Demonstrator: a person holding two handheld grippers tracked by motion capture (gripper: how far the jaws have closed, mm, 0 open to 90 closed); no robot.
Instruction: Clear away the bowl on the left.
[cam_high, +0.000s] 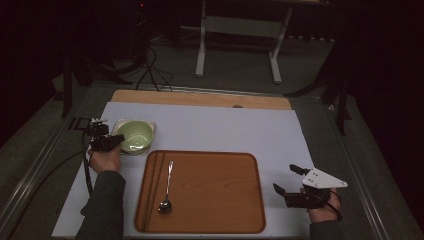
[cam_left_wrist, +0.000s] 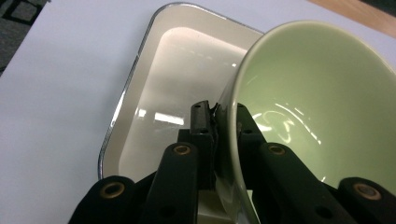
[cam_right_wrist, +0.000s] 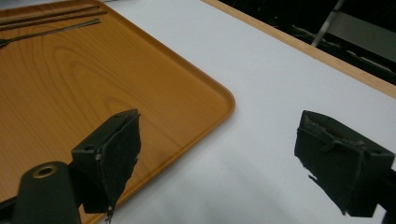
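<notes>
Green bowl (cam_left_wrist: 317, 112) in cream dish (cam_left_wrist: 154, 88), wooden tray (cam_high: 210, 192) just beside.

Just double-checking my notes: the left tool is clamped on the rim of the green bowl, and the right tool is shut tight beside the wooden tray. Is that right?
Not quite. The right tool is open, its jaws standing wide apart with nothing between them, as the right gripper view shows. It does sit beside the wooden tray. The left tool is indeed clamped on the rim of the green bowl.
</notes>
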